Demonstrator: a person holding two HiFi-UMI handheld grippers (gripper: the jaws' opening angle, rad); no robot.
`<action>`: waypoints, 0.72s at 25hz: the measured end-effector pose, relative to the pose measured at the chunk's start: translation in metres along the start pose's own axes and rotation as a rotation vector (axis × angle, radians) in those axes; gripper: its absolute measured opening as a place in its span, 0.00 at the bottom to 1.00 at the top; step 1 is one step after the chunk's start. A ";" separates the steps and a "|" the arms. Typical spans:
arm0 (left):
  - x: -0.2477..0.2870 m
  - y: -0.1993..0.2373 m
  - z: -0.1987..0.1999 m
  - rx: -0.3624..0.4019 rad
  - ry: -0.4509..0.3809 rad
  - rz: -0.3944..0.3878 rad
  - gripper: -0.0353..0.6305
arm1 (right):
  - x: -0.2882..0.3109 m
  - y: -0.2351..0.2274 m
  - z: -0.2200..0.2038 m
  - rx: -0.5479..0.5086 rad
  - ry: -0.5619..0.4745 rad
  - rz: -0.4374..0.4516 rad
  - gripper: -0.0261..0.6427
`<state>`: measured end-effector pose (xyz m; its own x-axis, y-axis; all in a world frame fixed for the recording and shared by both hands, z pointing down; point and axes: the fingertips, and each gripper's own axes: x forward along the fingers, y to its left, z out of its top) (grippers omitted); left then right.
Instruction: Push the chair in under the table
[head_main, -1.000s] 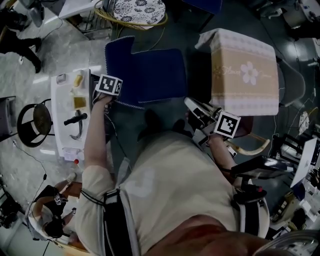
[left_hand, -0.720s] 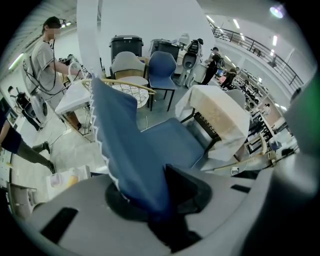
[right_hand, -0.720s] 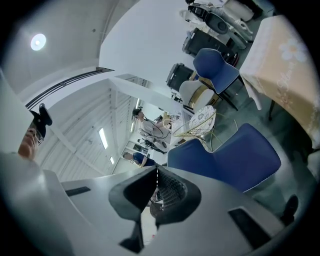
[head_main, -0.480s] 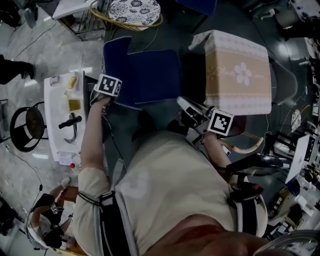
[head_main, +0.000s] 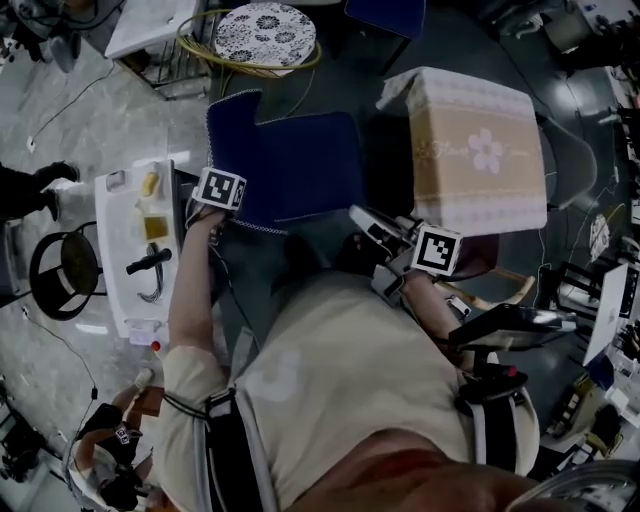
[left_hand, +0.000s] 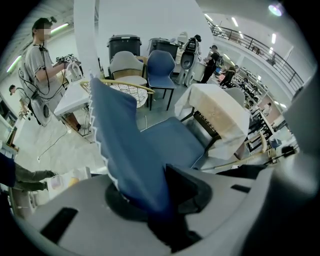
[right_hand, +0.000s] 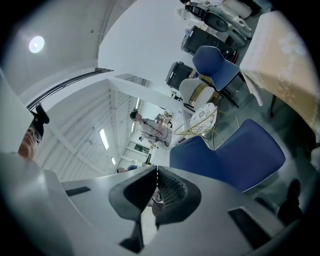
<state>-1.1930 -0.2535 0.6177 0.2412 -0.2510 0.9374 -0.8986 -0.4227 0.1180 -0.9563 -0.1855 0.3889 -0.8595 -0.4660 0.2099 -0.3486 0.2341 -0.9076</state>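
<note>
Two hand-held grippers, one blue chair (head_main: 300, 160). Change over the last second: almost none. The chair stood where it had, beside the cloth-covered worktop (head_main: 480, 150), seat toward it, none of it underneath, so the push looked barely begun. Left hand-held gripper (left_hand: 150, 197): pinching the top of the backrest, as before. Right hand-held gripper (right_hand: 156, 191): pressed together, empty, off the chair. Floor: grey, bare. Room: white trolley (head_main: 118, 290) at left, round patterned seat (head_main: 265, 30) beyond, bystander (left_hand: 42, 60) farther off.

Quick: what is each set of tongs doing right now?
Left tongs: closed on the blue chair's backrest.
Right tongs: closed, empty.
</note>
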 end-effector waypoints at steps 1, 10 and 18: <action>-0.001 0.000 0.000 -0.001 0.002 0.005 0.19 | -0.002 0.000 0.002 -0.001 -0.001 0.006 0.06; 0.004 -0.011 0.004 -0.019 0.023 0.013 0.19 | -0.010 -0.006 0.031 -0.005 0.003 0.040 0.06; 0.006 -0.008 0.003 -0.027 0.047 0.036 0.19 | -0.018 -0.017 0.045 0.004 0.010 0.056 0.06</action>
<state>-1.1831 -0.2536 0.6212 0.1918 -0.2240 0.9555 -0.9161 -0.3901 0.0925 -0.9179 -0.2195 0.3839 -0.8813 -0.4439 0.1619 -0.2980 0.2562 -0.9195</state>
